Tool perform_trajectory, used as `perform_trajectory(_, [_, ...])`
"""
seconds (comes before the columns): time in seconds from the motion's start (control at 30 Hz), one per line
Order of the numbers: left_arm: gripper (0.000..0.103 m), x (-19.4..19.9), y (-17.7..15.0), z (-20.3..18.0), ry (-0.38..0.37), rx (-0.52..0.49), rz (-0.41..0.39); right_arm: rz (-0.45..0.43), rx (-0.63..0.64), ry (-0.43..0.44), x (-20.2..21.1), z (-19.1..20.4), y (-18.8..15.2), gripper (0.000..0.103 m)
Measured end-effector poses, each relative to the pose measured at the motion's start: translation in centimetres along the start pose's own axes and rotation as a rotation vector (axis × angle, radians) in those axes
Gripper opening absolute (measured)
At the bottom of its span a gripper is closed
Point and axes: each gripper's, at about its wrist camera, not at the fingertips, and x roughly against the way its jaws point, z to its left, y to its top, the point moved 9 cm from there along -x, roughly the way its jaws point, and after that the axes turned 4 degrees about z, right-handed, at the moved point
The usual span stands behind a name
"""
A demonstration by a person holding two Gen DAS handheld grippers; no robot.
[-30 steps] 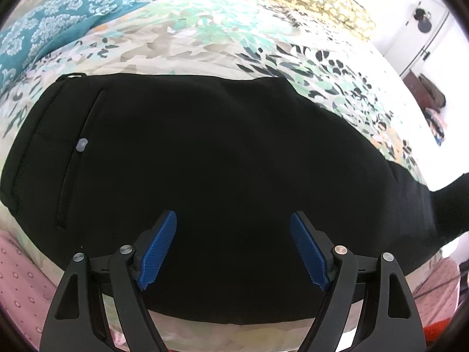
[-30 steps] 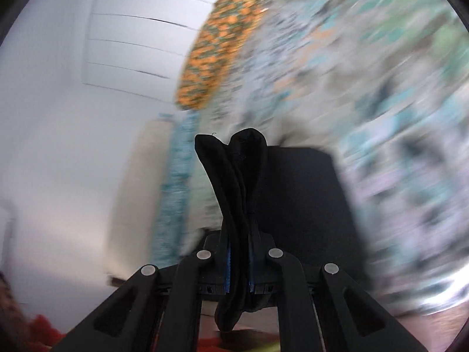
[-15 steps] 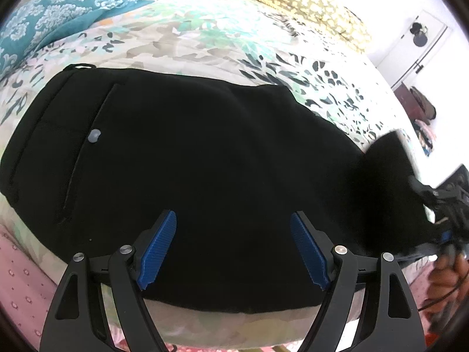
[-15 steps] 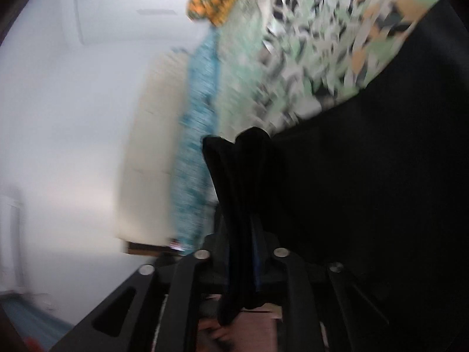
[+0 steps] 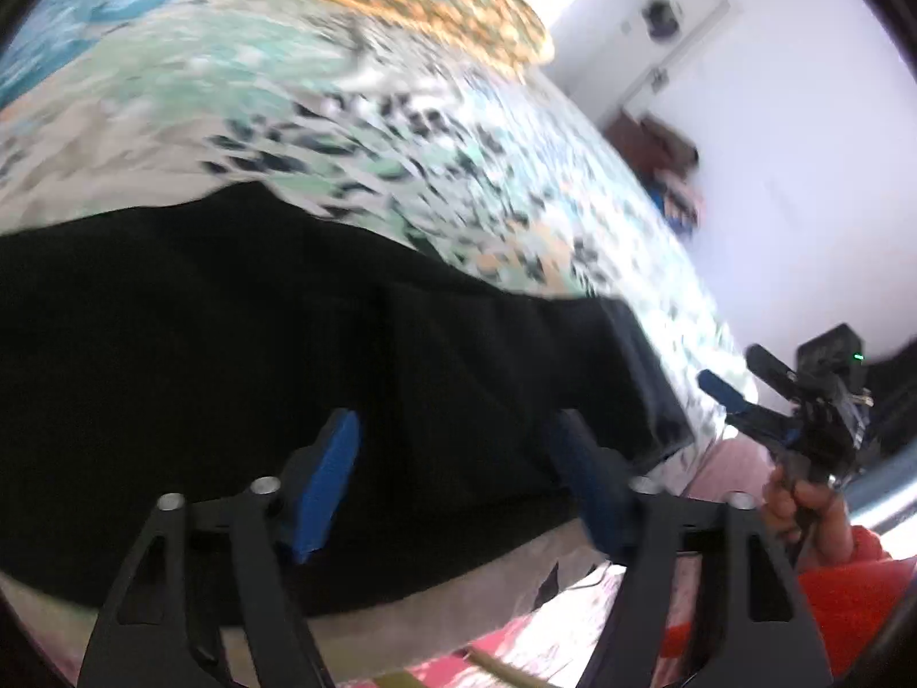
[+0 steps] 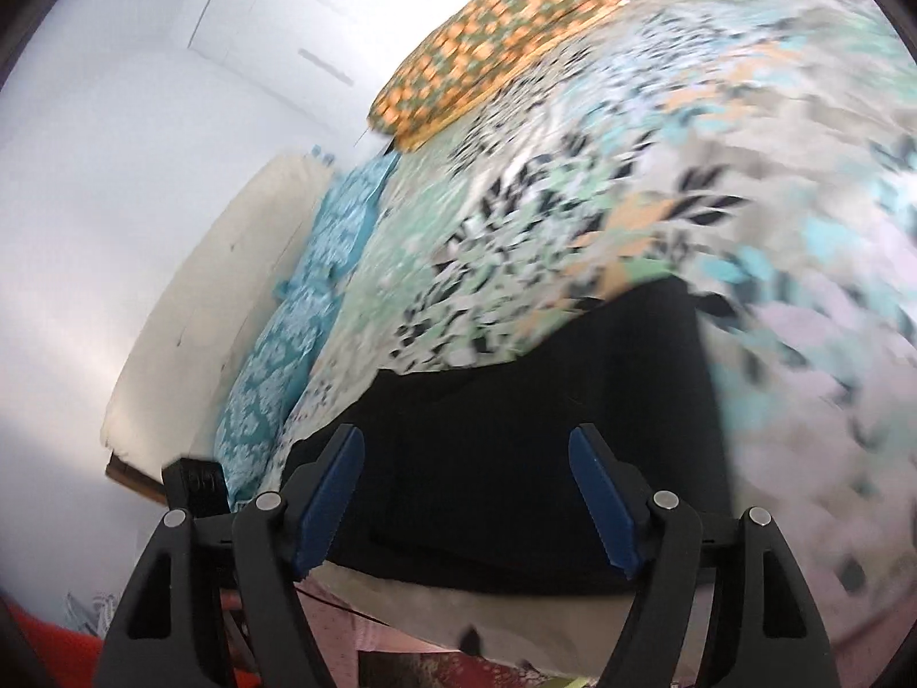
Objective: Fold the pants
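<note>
Black pants lie folded flat on the floral bedspread, near the bed's front edge. My left gripper is open and empty, hovering just over the pants' near edge. My right gripper is open and empty above the pants in its own view. It also shows at the right of the left wrist view, held in a hand, apart from the pants' right end.
An orange patterned pillow and a teal pillow lie at the head of the bed. A pink sheet hangs at the bed's front edge. White walls and a door stand beyond the bed.
My right gripper has opened and let go of the pants' leg end, which now lies folded over on the pants. Both grippers have shifted; the left view swung right.
</note>
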Motion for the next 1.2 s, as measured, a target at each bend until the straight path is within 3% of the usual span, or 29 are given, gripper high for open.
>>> perform_trajectory(0.03, [0.056, -0.9, 0.1, -0.3, 0.008, -0.013, 0.026, -0.003, 0.003, -0.01, 0.6, -0.5, -0.8, 0.074])
perform_trajectory(0.17, [0.056, -4.1, 0.4, -0.6, 0.08, -0.033, 0.111, -0.007, 0.012, -0.01, 1.1, -0.9, -1.3, 0.074])
perform_trajectory(0.2, [0.056, -4.9, 0.2, -0.3, 0.128, -0.032, 0.133, -0.014, 0.02, -0.009, 1.5, -0.8, -1.0, 0.074])
perform_trajectory(0.37, [0.056, -5.2, 0.0, 0.9, 0.184, 0.027, 0.142, -0.024, 0.055, 0.011, 1.1, -0.3, -0.8, 0.074])
perform_trajectory(0.43, [0.055, -5.1, -0.1, 1.6, 0.163, 0.067, 0.136, -0.01, 0.058, 0.013, 0.7, -0.4, -1.0, 0.074])
perform_trajectory(0.5, [0.039, -5.1, -0.3, 1.8, 0.141, 0.084, 0.139, -0.007, 0.058, 0.015, 0.7, -0.4, -1.1, 0.074])
perform_trajectory(0.53, [0.018, -5.3, -0.4, 1.7, 0.133, 0.081, 0.142, -0.009, 0.057, 0.012, 0.7, -0.5, -1.1, 0.074])
perform_trajectory(0.57, [0.007, -5.3, -0.4, 1.5, 0.118, 0.074, 0.141, -0.014, 0.057, 0.008, 0.8, -0.6, -1.0, 0.074])
perform_trajectory(0.63, [0.002, -5.0, -0.2, 1.0, 0.094, 0.072, 0.125, -0.03, 0.056, -0.001, 1.2, -0.7, -0.8, 0.074])
perform_trajectory(0.77, [0.002, -1.1, 0.8, 0.2, 0.057, 0.059, 0.047, -0.071, 0.082, -0.038, 2.3, -0.8, -0.3, 0.074])
perform_trajectory(0.83, [0.002, 0.2, 0.9, 0.8, 0.079, 0.043, 0.034, -0.068, 0.094, -0.069, 2.3, -1.0, -0.4, 0.074])
perform_trajectory(0.9, [0.002, 0.1, 0.2, 2.1, 0.123, 0.031, 0.061, -0.046, 0.092, -0.093, 1.5, -1.5, -0.5, 0.074])
perform_trajectory(1.03, [0.003, -1.8, -1.7, 3.5, 0.182, 0.027, 0.117, 0.081, 0.091, -0.103, -2.3, -2.3, -1.6, 0.074])
perform_trajectory(1.1, [0.007, -2.1, -2.1, 3.7, 0.211, 0.02, 0.119, 0.172, 0.074, -0.097, -4.7, -3.0, -2.9, 0.074])
perform_trajectory(1.2, [0.027, -0.7, -1.4, 4.4, 0.237, 0.06, 0.068, 0.207, 0.083, -0.12, -6.0, -3.7, -3.5, 0.075])
